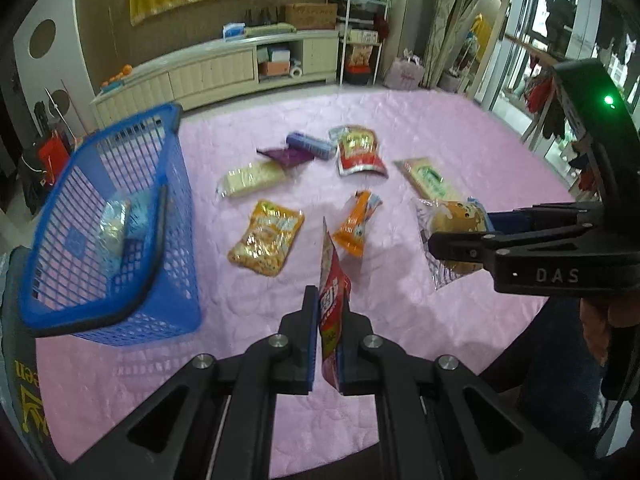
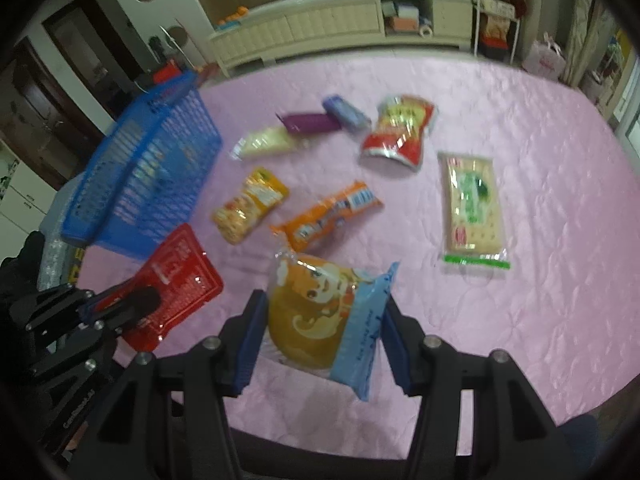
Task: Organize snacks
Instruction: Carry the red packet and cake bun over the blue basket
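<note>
My left gripper (image 1: 328, 340) is shut on a red snack packet (image 1: 331, 292), held edge-on above the pink cloth; the packet also shows in the right wrist view (image 2: 176, 280). My right gripper (image 2: 320, 332) is shut on an orange and blue bread pack (image 2: 324, 316), seen at the right of the left wrist view (image 1: 456, 228). A blue basket (image 1: 108, 224) stands at the left with a packet inside. Loose on the cloth lie an orange wafer pack (image 2: 328, 216), a yellow snack bag (image 2: 248, 204), a green cracker pack (image 2: 472, 208) and a red chip bag (image 2: 400, 132).
Further back lie a pale cracker pack (image 1: 252, 178), a purple packet (image 1: 286, 156) and a blue-grey roll pack (image 1: 312, 144). The pink cloth (image 1: 460, 132) covers the table. A cream cabinet (image 1: 216, 68) and shelves stand behind.
</note>
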The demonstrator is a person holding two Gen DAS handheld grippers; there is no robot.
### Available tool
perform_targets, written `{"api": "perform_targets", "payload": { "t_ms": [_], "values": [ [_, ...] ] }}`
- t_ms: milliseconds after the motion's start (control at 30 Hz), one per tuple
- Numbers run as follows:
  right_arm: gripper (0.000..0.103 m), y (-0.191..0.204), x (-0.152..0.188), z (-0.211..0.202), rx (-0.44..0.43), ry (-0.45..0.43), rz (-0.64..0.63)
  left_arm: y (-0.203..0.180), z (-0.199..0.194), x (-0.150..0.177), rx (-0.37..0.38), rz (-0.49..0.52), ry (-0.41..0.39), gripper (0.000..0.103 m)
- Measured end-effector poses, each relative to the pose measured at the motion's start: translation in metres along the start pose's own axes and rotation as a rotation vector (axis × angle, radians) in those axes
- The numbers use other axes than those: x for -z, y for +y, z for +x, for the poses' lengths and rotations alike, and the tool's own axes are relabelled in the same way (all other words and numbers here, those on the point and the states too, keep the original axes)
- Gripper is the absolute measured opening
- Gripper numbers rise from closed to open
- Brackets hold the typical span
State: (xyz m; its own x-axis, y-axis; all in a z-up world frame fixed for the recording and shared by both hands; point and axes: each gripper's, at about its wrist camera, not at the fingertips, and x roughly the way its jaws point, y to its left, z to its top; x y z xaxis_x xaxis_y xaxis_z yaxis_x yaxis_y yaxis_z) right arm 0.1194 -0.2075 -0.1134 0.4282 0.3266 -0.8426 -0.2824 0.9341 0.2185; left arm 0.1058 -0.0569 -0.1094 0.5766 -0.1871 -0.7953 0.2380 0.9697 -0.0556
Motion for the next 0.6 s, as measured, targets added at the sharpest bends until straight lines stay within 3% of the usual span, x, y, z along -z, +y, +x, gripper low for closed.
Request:
{"api": "perform_targets", "payload": {
  "t_ms": [600],
  "values": [
    [0.059,0.08,-0.06,-0.077,-0.105,-0.149,-0.164,0.043,-0.116,-0.049,-0.106,-0.019,-0.17,0.006]
  ]
}}
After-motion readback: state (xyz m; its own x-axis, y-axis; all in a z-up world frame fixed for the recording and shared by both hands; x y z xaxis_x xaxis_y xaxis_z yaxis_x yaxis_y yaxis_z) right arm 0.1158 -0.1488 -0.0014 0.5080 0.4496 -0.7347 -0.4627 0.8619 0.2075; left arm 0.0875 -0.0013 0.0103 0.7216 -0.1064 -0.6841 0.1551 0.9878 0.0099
